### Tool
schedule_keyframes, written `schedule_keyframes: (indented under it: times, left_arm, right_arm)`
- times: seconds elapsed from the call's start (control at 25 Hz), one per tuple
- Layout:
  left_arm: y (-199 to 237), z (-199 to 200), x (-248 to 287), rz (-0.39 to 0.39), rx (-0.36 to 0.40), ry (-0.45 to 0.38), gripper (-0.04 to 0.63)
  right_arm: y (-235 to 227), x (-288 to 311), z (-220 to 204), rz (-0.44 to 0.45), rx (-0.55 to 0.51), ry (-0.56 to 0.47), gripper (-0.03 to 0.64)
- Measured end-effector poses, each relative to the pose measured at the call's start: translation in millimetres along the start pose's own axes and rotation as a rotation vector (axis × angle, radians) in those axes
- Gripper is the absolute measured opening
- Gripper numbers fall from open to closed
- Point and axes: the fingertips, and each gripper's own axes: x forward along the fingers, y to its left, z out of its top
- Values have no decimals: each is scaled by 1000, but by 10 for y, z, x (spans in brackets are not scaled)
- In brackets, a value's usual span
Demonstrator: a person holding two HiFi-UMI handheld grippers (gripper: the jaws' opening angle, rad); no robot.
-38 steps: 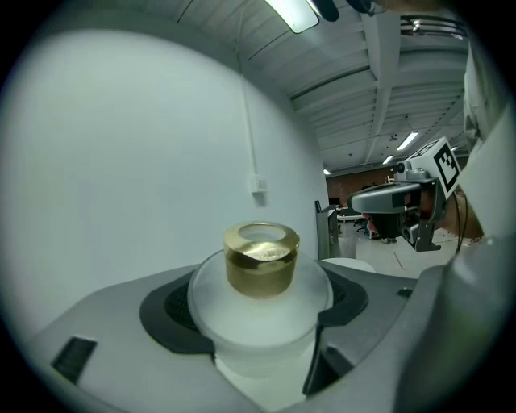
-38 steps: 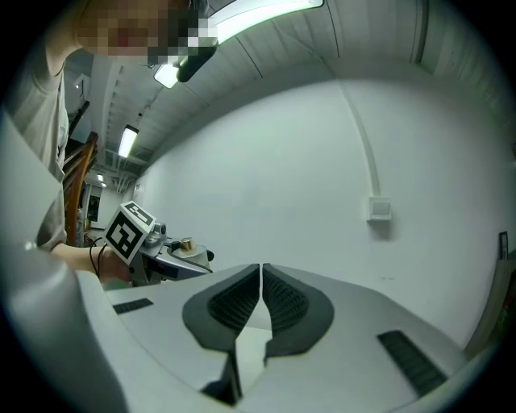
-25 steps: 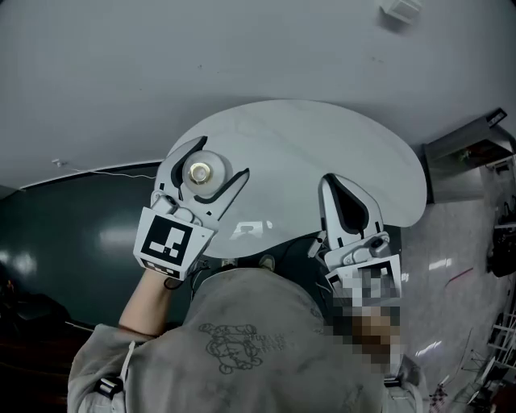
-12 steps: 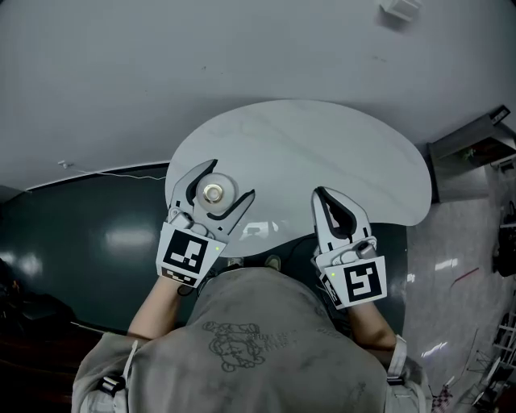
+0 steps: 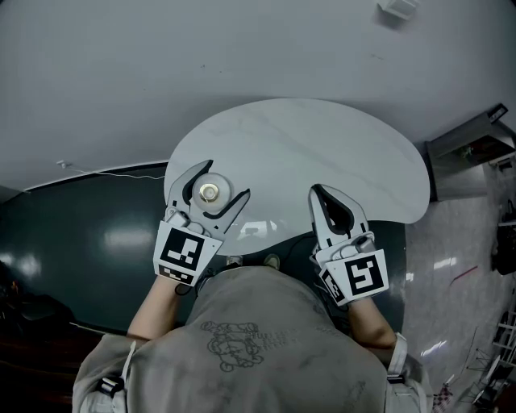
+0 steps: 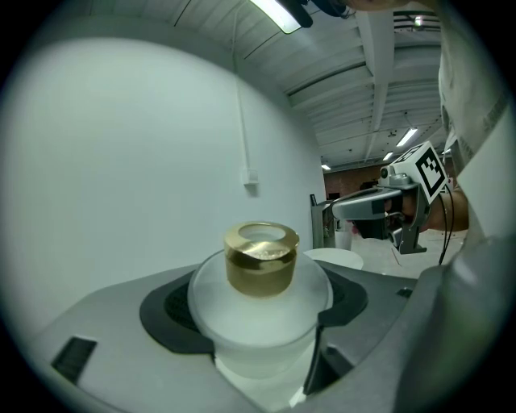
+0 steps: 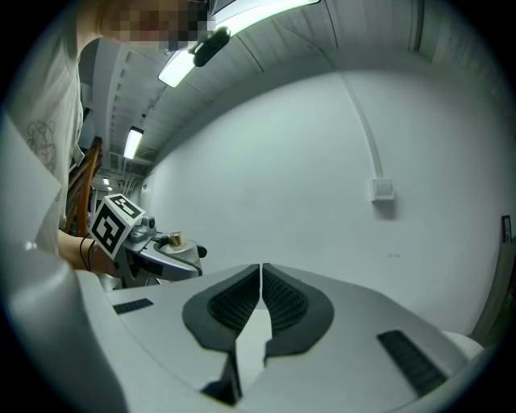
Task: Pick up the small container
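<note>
The small container (image 5: 210,192) is a frosted white jar with a gold cap. My left gripper (image 5: 226,178) is shut on it and holds it over the near left edge of the round white table (image 5: 322,145). In the left gripper view the jar (image 6: 260,278) sits upright between the dark pads (image 6: 171,308), its sides pressed by both. My right gripper (image 5: 317,192) is shut and empty near the table's front edge. In the right gripper view its jaws (image 7: 261,274) meet with nothing between them, and the left gripper (image 7: 165,252) shows at the left with the gold cap (image 7: 174,239).
A dark green floor (image 5: 81,234) lies left of the table, with a thin white cable (image 5: 105,171) along it. A grey cabinet (image 5: 472,145) stands at the right. A small white box (image 5: 401,8) is fixed on the pale surface beyond the table.
The left gripper has come a little nearer to me with the jar still in it. The right gripper has shifted left and slightly forward, staying shut.
</note>
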Motion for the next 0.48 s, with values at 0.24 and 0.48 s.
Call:
schedule_keyframes:
  times: [0.24, 0.48]
  left_arm:
    - [-5, -28, -41, -12, -5, 4, 344]
    - [30, -20, -25, -19, -11, 8, 344]
  right_arm:
    - [49, 2, -3, -4, -6, 5, 34]
    - [30, 35, 30, -9, -6, 6, 34]
